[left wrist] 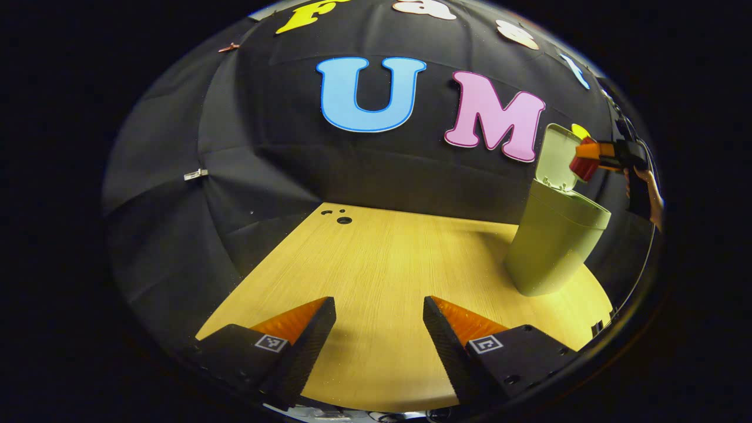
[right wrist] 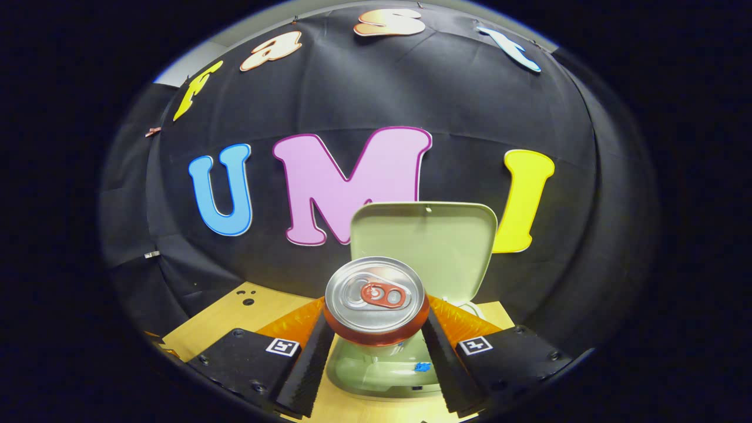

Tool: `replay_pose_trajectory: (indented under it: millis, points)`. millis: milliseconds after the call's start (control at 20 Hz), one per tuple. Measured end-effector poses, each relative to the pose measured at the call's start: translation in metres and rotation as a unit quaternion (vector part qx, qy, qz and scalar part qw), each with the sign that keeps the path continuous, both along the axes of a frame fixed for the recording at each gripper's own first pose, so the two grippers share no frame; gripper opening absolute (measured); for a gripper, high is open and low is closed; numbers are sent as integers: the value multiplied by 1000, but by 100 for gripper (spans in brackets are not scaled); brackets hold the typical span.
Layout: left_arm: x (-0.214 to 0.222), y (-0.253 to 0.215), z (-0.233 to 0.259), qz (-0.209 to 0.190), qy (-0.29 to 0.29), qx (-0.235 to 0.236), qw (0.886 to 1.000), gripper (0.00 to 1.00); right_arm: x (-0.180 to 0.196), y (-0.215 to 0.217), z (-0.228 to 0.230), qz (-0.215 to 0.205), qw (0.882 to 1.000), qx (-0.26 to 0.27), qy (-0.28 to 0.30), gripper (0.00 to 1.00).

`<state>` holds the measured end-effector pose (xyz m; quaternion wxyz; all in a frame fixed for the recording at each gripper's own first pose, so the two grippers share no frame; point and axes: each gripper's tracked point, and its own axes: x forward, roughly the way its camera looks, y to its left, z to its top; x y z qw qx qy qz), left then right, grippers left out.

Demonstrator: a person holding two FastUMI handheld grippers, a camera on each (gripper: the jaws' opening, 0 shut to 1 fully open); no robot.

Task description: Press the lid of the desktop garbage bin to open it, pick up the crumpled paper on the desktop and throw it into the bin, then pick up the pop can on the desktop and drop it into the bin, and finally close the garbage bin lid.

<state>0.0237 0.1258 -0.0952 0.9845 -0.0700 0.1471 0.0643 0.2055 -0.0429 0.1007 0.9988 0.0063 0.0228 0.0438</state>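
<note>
Both fingers of the right gripper (right wrist: 376, 343) clamped the pop can (right wrist: 376, 299), upright and directly above the garbage bin (left wrist: 555, 244) mouth at the table (left wrist: 376, 264)'s far right edge, its lid (right wrist: 424, 247) raised behind, while the left gripper (left wrist: 379, 329) hung released, well apart.

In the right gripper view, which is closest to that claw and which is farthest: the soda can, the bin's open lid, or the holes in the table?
1. Pop can: gripped between the right claw's fingers, over the bin's mouth.
2. Bin lid: standing open just behind the can.
3. Table holes: far off to the left, near the wall.
</note>
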Motion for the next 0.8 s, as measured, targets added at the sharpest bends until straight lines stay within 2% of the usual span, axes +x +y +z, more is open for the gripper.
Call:
replay_pose_trajectory:
  millis: [350,700,750,800]
  points:
    - [7,-48,1,24,11,-21,999,96,16,-28,-36,13,999,7,32,83]
    - [12,-68,6,36,20,0,999,96,43,-37,-63,17,998,12,51,86]
    - [10,-69,5,42,24,1,999,96,46,-39,-65,18,998,12,53,87]
    - [7,-70,4,50,28,-1,998,96,48,-38,-67,21,998,14,55,98]
